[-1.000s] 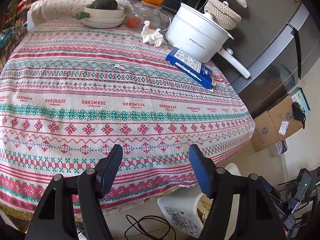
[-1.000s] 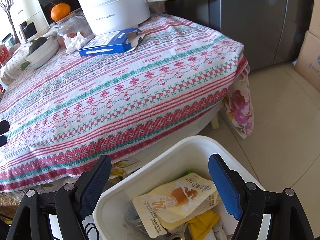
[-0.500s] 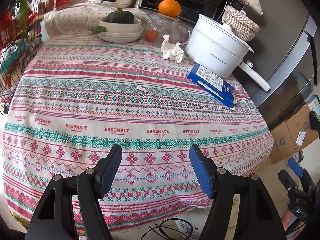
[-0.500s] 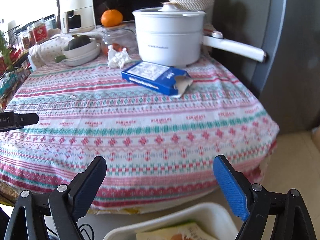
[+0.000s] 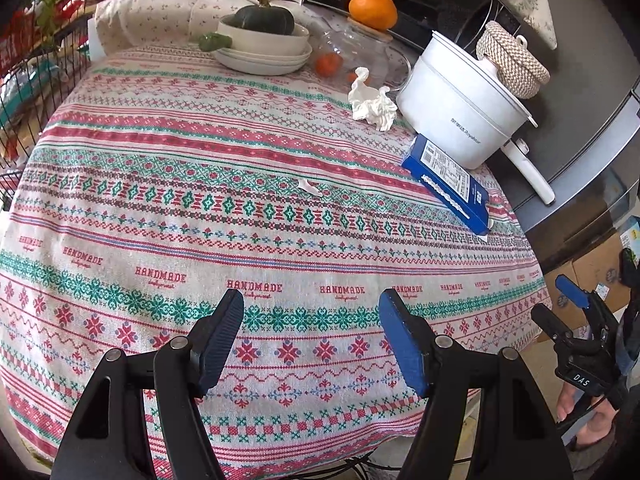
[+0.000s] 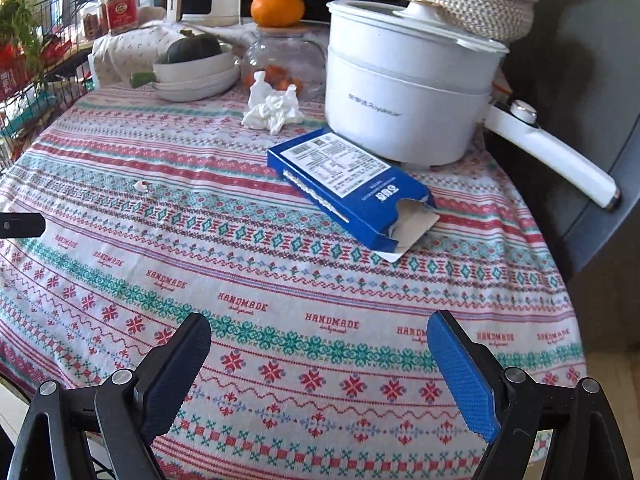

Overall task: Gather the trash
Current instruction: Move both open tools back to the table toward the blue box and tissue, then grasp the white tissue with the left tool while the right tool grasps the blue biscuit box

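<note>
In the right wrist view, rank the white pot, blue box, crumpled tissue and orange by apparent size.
1. white pot
2. blue box, though it lies nearer the camera
3. crumpled tissue and orange look alike; the orange sits farther back, so no ranking.

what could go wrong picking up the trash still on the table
1. The blue box lies right beside the white pot; a wide-open right gripper reaching in could bump the pot or its long handle, which juts past the table edge.
2. The crumpled tissue sits close to the glass jar, so a careless grab may knock it.
3. The small white scrap lies flat on the tablecloth; the fingers may pinch cloth instead.
</note>
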Demonstrator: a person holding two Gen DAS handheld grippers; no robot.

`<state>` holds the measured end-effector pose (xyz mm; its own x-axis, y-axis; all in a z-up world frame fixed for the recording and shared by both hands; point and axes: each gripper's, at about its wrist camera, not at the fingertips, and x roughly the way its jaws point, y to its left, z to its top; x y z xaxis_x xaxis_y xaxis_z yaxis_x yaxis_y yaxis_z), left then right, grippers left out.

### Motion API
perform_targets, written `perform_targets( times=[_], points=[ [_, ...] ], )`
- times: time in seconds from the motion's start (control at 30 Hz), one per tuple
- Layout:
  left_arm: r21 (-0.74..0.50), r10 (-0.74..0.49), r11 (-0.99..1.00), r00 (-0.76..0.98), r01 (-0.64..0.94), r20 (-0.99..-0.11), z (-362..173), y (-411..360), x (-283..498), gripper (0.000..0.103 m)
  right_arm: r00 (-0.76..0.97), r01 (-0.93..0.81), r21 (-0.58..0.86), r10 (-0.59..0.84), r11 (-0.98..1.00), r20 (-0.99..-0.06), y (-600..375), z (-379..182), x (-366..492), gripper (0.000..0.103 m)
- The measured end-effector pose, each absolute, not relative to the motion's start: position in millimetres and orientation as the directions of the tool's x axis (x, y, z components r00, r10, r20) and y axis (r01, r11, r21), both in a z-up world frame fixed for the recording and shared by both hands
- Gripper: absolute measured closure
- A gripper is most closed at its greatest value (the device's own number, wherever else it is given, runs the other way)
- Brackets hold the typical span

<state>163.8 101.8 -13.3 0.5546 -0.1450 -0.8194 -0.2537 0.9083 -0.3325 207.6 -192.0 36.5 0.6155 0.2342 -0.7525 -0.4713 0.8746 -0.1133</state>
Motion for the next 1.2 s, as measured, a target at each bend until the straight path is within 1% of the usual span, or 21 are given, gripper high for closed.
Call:
perform_targets(
  times=[0.17, 0.23, 0.3, 0.37, 0.47, 0.53, 0.63, 0.73, 0.8, 0.9, 0.93, 1.0, 1.03, 1.1, 1.17, 1.2],
  points=[
    [-0.330, -0.162, 0.914, 0.535, -0.236, -0.829, -20, 95, 176, 0.031, 0.635, -0.537, -0.238, 0.201, 0.810, -0.746, -171, 31, 232, 0.012],
    [-0.328, -0.166, 0.917, 0.531, -0.226, -0.831, -22, 92, 180, 0.031, 0.632, -0.536, -0.235, 0.201, 0.811, -0.749, -169, 30, 253, 0.012],
    [-0.330, -0.172, 0.917, 0.523, -0.226, -0.835, -22, 92, 186, 0.030, 0.619, -0.520, -0.200, 0.205, 0.831, -0.758, -170, 25, 278, 0.012],
    [-0.363, -0.201, 0.903, 0.523, -0.228, -0.828, -20, 96, 195, 0.031, 0.603, -0.483, -0.151, 0.202, 0.863, -0.772, -172, 16, 302, 0.012],
    [-0.385, -0.222, 0.896, 0.528, -0.222, -0.820, -12, 102, 216, 0.031, 0.565, -0.392, 0.012, 0.251, 0.920, -0.786, -189, 3, 325, 0.012],
    [-0.360, -0.210, 0.913, 0.532, -0.193, -0.820, -4, 102, 237, 0.031, 0.554, -0.336, 0.102, 0.284, 0.936, -0.782, -203, -4, 334, 0.012],
    [-0.316, -0.177, 0.935, 0.560, -0.162, -0.810, 6, 102, 265, 0.031, 0.569, -0.320, 0.158, 0.323, 0.934, -0.756, -215, -1, 342, 0.012],
    [-0.343, -0.222, 0.931, 0.553, -0.124, -0.803, 10, 97, 294, 0.031, 0.555, -0.326, 0.202, 0.360, 0.923, -0.750, -217, -5, 351, 0.012],
    [-0.347, -0.231, 0.931, 0.554, -0.114, -0.800, 12, 94, 315, 0.030, 0.546, -0.314, 0.233, 0.376, 0.920, -0.749, -217, -11, 359, 0.017],
    [-0.315, -0.208, 0.945, 0.572, -0.094, -0.794, 11, 91, 346, 0.030, 0.530, -0.295, 0.328, 0.440, 0.897, -0.725, -219, -18, 370, 0.023],
    [-0.312, -0.205, 0.945, 0.570, -0.095, -0.795, 8, 91, 356, 0.030, 0.528, -0.283, 0.330, 0.434, 0.901, -0.731, -220, -20, 373, 0.025],
    [-0.333, -0.222, 0.937, 0.557, -0.104, -0.800, 0, 92, 378, 0.030, 0.526, -0.275, 0.336, 0.433, 0.901, -0.732, -218, -23, 379, 0.035],
    [-0.344, -0.232, 0.933, 0.548, -0.110, -0.804, -5, 92, 389, 0.030, 0.520, -0.272, 0.347, 0.441, 0.897, -0.732, -218, -25, 383, 0.039],
    [-0.363, -0.248, 0.924, 0.533, -0.121, -0.809, -14, 90, 411, 0.030, 0.506, -0.250, 0.369, 0.446, 0.895, -0.738, -217, -32, 389, 0.057],
    [-0.371, -0.250, 0.920, 0.537, -0.128, -0.805, -19, 86, 429, 0.030, 0.501, -0.241, 0.402, 0.468, 0.883, -0.728, -219, -37, 391, 0.059],
    [-0.371, -0.251, 0.920, 0.541, -0.123, -0.802, -21, 83, 438, 0.030, 0.506, -0.239, 0.413, 0.476, 0.879, -0.720, -220, -38, 391, 0.067]
  ],
)
